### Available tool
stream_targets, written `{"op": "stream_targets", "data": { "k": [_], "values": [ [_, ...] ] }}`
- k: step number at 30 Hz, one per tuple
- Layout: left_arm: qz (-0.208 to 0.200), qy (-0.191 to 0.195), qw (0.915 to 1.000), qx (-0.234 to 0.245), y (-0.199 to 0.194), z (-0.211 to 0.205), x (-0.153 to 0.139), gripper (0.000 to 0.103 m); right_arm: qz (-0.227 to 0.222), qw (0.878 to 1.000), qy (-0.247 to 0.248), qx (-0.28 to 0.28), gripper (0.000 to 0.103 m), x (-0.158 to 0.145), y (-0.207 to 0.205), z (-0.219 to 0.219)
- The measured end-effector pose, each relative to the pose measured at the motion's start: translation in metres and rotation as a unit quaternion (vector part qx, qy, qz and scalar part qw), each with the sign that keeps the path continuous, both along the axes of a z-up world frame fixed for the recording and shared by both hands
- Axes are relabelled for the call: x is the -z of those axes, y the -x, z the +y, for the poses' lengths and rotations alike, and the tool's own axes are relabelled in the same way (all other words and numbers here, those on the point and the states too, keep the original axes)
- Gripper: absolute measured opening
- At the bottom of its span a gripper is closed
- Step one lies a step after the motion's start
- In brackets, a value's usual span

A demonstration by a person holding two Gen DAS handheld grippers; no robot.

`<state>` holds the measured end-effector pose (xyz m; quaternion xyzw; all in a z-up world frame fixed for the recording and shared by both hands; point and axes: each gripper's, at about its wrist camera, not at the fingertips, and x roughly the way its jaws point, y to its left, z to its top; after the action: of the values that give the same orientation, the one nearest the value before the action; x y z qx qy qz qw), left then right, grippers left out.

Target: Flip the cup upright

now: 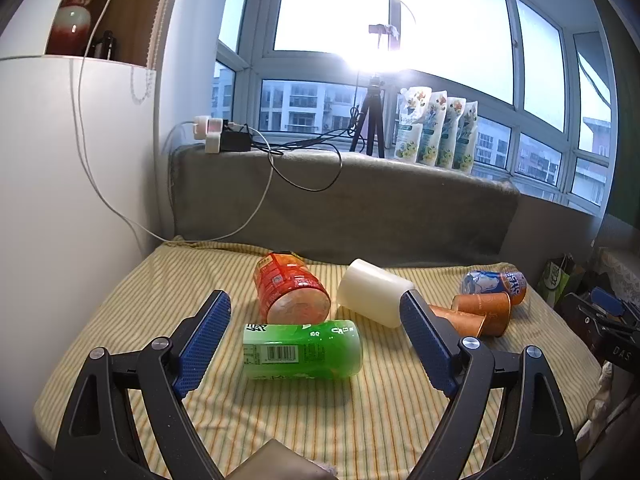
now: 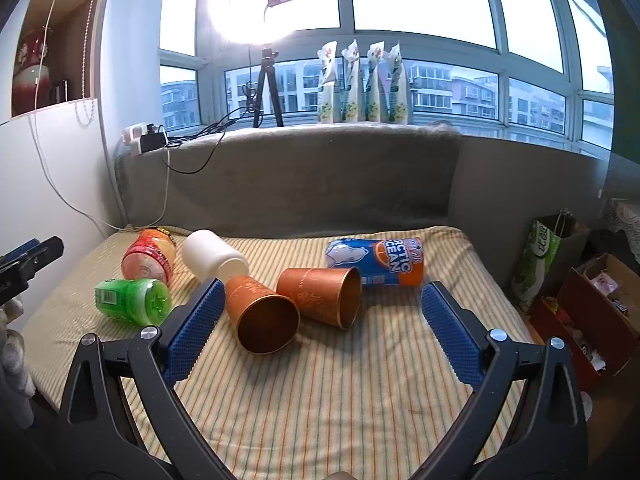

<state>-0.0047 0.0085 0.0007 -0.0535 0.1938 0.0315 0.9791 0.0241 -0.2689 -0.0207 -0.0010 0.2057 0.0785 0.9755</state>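
Observation:
Several cups and cans lie on their sides on a striped mat [image 2: 320, 392]. Two copper cups [image 2: 262, 314] [image 2: 322, 296] lie side by side, mouths toward the right wrist camera; they also show in the left wrist view [image 1: 482, 306]. A white cup [image 1: 374, 292] [image 2: 212, 256] lies near the middle. My left gripper [image 1: 316, 304] is open, above a green can [image 1: 302, 350]. My right gripper [image 2: 320, 292] is open, just short of the copper cups. Both are empty.
A red-orange jar [image 1: 290, 290] [image 2: 148, 258] lies behind the green can [image 2: 134, 300]. A blue Arctic Ocean can [image 2: 376, 260] [image 1: 494, 282] lies at the far right. A grey cushion [image 1: 344, 208] backs the mat. A cardboard box [image 2: 600, 312] and a paper bag [image 2: 540, 256] stand on the right.

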Motion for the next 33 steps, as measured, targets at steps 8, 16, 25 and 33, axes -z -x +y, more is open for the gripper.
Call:
{"op": "stream_targets", "data": {
  "k": [8, 16, 25, 33],
  "values": [
    [0.002, 0.005, 1.0000, -0.003, 0.000, 0.004, 0.001, 0.087, -0.011, 1.000, 0.005, 0.018, 0.100, -0.003, 0.000, 0.001],
    [0.001, 0.006, 1.0000, -0.005, 0.002, 0.005, 0.001, 0.087, -0.016, 1.000, 0.006, 0.019, 0.100, -0.007, -0.002, 0.001],
    [0.001, 0.006, 1.0000, -0.005, 0.002, 0.006, 0.001, 0.087, -0.022, 1.000, 0.001, 0.022, 0.100, -0.010, 0.000, 0.000],
    [0.000, 0.006, 1.0000, -0.007, 0.002, 0.006, 0.000, 0.087, -0.026, 0.999, 0.002, 0.024, 0.100, -0.012, 0.002, 0.001]
  ]
}}
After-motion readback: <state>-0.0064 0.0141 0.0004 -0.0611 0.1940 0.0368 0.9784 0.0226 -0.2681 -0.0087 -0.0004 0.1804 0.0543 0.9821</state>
